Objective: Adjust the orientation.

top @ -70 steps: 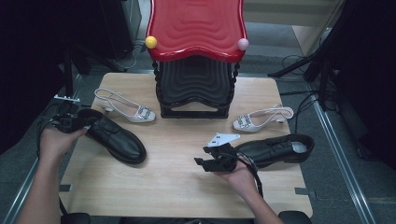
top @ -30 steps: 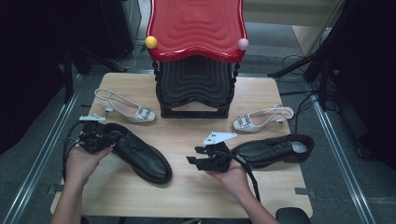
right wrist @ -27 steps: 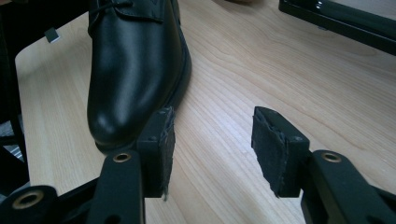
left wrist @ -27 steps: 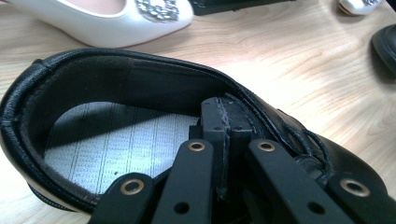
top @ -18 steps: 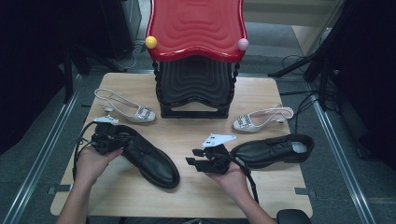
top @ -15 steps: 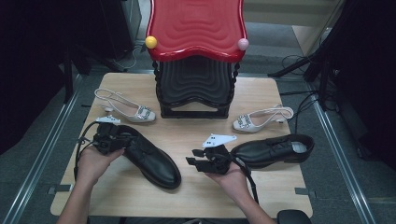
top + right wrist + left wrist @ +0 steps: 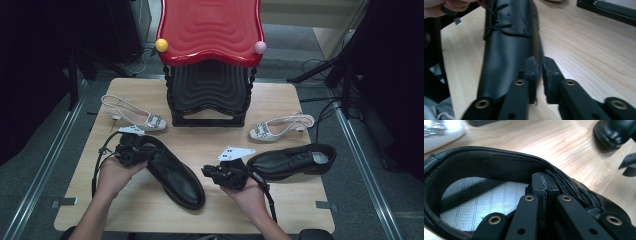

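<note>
The left gripper (image 7: 131,150) has its fingers (image 7: 537,187) clamped tight on the collar of a black lace-up shoe (image 7: 175,172), one inside the opening and one outside, just where the lacing begins. The grey insole shows to the left of them in the left gripper view. From above, that shoe lies on the wooden bench (image 7: 300,210) at the front left of centre, heel toward the left hand (image 7: 112,175), toe pointing toward the front edge and slanting right.

The right gripper (image 7: 212,172) sits just beside the shoe's toe. Its fingers (image 7: 531,66) have just been closing and now stand almost together — a narrow slit between the pads. In the right gripper view the edge of the shoe's sole runs up out of that slit, with the black leather of the toe lying against the left finger; whether the pads actually pinch the sole edge cannot be told.

A second black shoe (image 7: 292,161) lies behind the right hand (image 7: 247,192), apart from both grippers. Two white slingback heels (image 7: 135,112) (image 7: 280,126) flank a black ribbed stand (image 7: 209,95) with a red wavy top (image 7: 210,27) at the back of the bench.
</note>
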The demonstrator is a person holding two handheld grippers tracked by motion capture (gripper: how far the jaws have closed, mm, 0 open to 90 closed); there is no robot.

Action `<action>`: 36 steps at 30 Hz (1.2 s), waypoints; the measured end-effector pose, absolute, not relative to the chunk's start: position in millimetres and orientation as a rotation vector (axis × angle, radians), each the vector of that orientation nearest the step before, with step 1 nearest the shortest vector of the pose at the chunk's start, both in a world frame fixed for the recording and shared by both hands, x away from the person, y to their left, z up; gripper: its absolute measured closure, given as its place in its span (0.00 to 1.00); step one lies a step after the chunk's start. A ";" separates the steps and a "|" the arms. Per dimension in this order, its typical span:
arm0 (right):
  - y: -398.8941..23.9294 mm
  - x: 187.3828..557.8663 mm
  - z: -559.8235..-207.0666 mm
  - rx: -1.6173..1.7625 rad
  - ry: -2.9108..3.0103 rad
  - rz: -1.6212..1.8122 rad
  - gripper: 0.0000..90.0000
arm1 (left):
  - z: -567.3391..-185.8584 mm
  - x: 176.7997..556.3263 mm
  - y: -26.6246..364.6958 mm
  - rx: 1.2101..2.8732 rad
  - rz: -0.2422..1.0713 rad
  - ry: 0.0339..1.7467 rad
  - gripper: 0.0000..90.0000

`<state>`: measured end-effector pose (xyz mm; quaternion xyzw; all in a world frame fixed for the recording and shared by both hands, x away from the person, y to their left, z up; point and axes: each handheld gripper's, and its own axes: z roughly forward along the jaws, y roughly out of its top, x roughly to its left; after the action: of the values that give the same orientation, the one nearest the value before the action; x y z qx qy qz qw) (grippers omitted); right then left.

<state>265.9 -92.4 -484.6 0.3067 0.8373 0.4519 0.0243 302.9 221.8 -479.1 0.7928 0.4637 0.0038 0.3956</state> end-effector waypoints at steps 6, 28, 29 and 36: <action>-83.8 256.4 -485.5 0.905 2.615 1.400 1.00 | -479.7 302.4 201.6 2.035 -0.009 1.125 1.00; -50.7 228.6 -493.7 0.799 2.716 1.355 1.00 | -448.9 303.1 231.0 2.025 0.080 1.126 0.84; -49.7 228.0 -494.3 0.802 2.724 1.360 1.00 | -448.0 303.5 233.6 2.021 0.076 1.138 0.81; -42.4 222.7 -497.7 0.772 2.776 1.351 1.00 | -444.0 301.1 249.6 1.969 0.153 1.194 0.56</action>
<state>222.7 -42.4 -497.7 0.2425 0.8721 0.4245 -0.0205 301.1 249.6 -444.0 0.7801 0.4732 0.0607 0.4047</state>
